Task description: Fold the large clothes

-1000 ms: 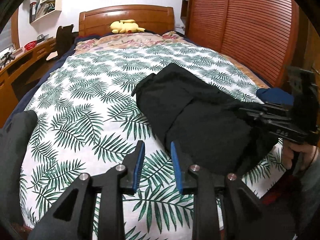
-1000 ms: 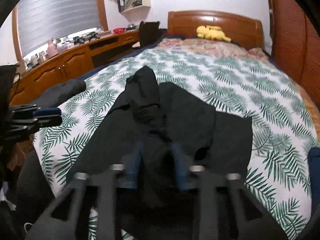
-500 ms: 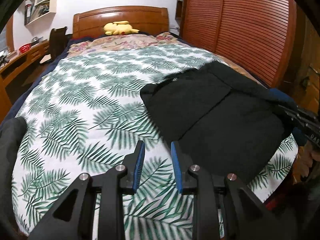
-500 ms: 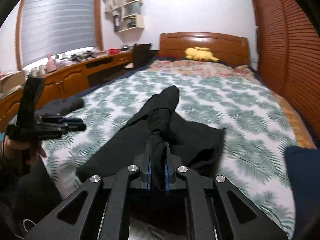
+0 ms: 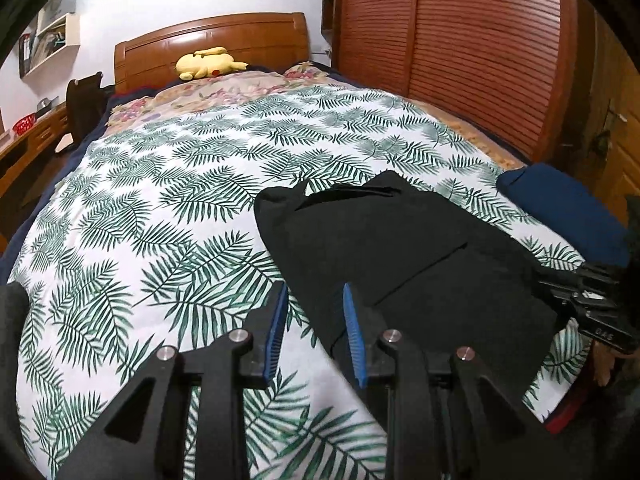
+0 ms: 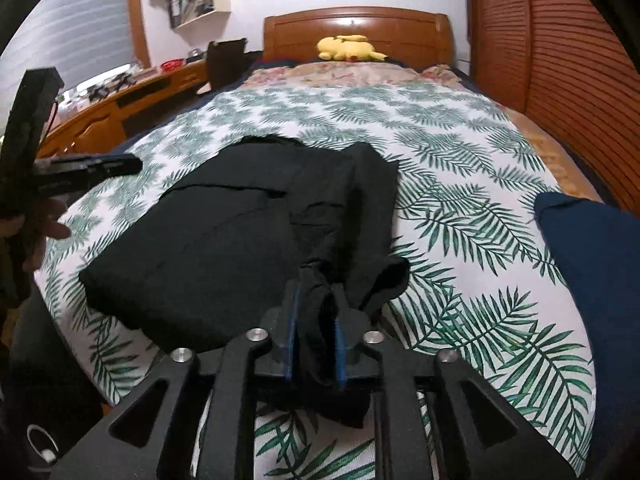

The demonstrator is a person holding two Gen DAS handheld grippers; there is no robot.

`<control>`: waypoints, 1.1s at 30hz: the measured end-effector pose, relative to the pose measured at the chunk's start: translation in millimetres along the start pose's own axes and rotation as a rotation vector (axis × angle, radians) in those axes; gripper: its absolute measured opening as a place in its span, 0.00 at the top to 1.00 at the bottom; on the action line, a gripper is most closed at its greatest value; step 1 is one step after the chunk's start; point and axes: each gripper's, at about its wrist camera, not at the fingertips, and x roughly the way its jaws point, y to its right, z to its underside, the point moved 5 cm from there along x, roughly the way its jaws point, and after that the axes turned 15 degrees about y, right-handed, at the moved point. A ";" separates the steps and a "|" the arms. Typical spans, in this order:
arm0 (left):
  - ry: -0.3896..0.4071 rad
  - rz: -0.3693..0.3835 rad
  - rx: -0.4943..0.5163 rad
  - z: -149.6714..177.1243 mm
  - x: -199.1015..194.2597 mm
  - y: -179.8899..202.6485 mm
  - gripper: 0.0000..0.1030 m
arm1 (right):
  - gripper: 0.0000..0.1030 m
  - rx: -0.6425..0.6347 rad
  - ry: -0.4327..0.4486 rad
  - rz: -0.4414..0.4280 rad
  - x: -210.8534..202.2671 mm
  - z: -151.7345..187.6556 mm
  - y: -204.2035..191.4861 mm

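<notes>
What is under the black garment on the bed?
The black garment lies on the palm-leaf bedspread, which shows all around it. Whatever lies beneath its folded layers is covered. The right gripper pinches a bunched end.

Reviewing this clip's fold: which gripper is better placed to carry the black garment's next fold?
Right. The right gripper is shut on a bunch of the black garment; the left gripper is open, empty at the garment's edge.

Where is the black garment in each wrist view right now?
Left wrist: black garment lies right of centre on the leaf-print bedspread.
Right wrist: black garment fills the centre-left, one bunched end pinched in the right gripper.
Shared landmark: yellow plush toy at the headboard.
</notes>
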 end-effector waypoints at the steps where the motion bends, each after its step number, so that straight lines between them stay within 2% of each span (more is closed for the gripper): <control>1: -0.003 0.003 0.004 0.2 3.2 0.6 0.74 | 0.68 0.008 0.006 0.024 0.0 -0.6 2.2; 2: -0.007 0.005 0.008 0.1 7.3 0.5 0.74 | 0.61 0.009 0.013 0.051 -0.5 -1.3 3.6; 3: -0.010 0.007 0.014 0.0 11.5 0.5 0.74 | 0.48 0.006 0.021 0.073 -1.7 -0.1 6.5; 4: -0.014 0.008 0.020 0.4 15.7 1.3 0.74 | 0.42 0.001 0.030 0.104 -2.7 0.5 8.4; 10: -0.036 0.017 0.026 2.7 43.9 -2.4 0.74 | 0.40 0.030 0.033 0.106 -6.6 1.1 12.0; 16: -0.058 0.019 0.033 3.4 73.1 -12.8 0.73 | 0.38 0.053 -0.005 0.092 0.3 15.2 10.2; 23: -0.088 -0.013 0.055 4.4 107.5 -28.7 0.70 | 0.37 0.054 -0.041 0.075 12.3 22.9 7.7; 29: -0.121 -0.031 0.074 6.8 136.9 -38.8 0.61 | 0.37 0.033 -0.047 0.073 15.8 22.6 4.9; 33: -0.130 -0.044 0.093 4.4 151.4 -44.6 0.45 | 0.37 0.032 -0.052 0.072 17.2 23.3 5.1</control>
